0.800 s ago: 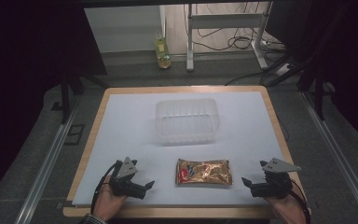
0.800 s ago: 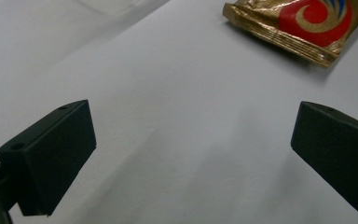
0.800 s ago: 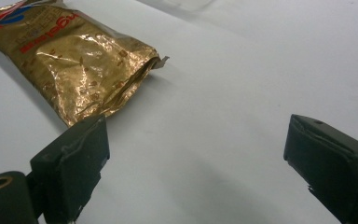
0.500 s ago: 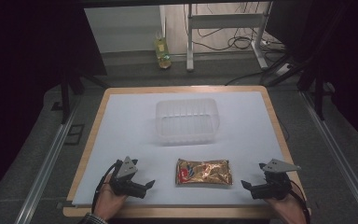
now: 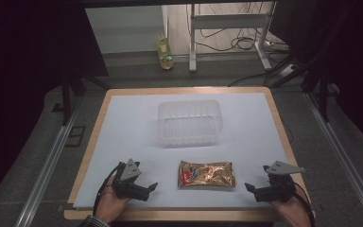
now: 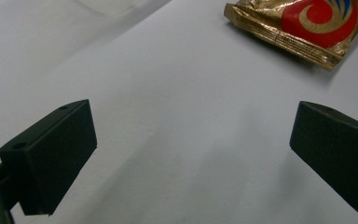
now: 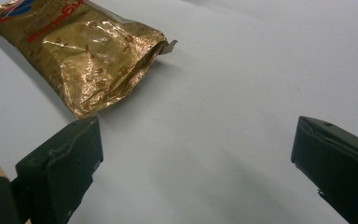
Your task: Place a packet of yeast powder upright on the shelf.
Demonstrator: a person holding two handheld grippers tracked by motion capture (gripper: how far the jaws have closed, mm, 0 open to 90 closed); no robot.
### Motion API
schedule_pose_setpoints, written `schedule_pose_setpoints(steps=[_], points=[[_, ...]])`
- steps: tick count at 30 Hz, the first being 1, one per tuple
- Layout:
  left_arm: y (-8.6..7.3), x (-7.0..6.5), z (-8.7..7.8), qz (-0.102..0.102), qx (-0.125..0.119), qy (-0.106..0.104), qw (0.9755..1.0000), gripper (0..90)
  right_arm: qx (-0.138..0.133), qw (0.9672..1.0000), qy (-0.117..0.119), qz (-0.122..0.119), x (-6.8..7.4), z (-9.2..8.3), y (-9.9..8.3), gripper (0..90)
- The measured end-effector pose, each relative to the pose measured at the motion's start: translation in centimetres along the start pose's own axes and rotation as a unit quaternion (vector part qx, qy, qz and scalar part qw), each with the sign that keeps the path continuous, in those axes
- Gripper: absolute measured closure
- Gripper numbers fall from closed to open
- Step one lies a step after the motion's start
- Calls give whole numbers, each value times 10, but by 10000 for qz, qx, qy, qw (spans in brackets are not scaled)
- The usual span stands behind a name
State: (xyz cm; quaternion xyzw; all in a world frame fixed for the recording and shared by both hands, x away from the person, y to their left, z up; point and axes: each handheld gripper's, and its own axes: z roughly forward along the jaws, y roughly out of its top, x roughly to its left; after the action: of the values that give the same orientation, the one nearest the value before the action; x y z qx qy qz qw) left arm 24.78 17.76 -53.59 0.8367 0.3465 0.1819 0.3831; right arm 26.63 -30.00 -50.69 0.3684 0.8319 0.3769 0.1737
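- Item: gold foil packet [image 5: 205,173], red and blue print at one end. It lies flat on the white worktop [image 5: 123,123], near the front edge, about midway between the two tongs.
- Long axis: runs left to right across the worktop, so each short end faces one of the tongs.
- Left tongs [image 5: 152,187]: held low at the front left, jaws spread wide with nothing between them. The packet lies to their right and slightly ahead, apart from them.
- Right tongs [image 5: 249,187]: held low at the front right, jaws likewise wide apart and empty. The packet lies to their left, apart from them.
- Nearer side: from the high view the two gaps look close to equal, the right one perhaps a little smaller; I cannot call it firmly.
- Clear plastic tub [image 5: 189,122]: stands behind the packet toward the middle of the worktop, well apart from it, with nothing visible inside.
- Left gripper view: shows the printed end of the packet [image 6: 303,25], its crimped seam turned toward the jaws, beyond the right-hand jaw.
- Right gripper view: shows the other end of the packet [image 7: 84,58], crinkled and puffed, its corner near the left-hand jaw but not touching. That puffiness does not read from the high view.
- Judgement: the likely next move is a grasp on one short end, then a carry back to the tub.
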Motion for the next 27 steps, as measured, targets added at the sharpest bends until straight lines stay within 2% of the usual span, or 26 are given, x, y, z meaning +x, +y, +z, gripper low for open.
schedule_pose_setpoints(steps=[4,10,19,27], points=[[2,-2,-1,4,-23,-96,10000,4,28,10000,-13,-41,0,0,0,19],[5,-4,-3,0,-43,-67,10000,44,68,9999,-97,-81,-1,-2,-1,18],[11,-8,-7,-9,-198,-86,9998,186,63,10000,-48,-49,-3,-3,-3,12],[17,-8,-8,72,-268,-281,9992,289,79,10000,-1,-41,-3,-1,-3,9]])
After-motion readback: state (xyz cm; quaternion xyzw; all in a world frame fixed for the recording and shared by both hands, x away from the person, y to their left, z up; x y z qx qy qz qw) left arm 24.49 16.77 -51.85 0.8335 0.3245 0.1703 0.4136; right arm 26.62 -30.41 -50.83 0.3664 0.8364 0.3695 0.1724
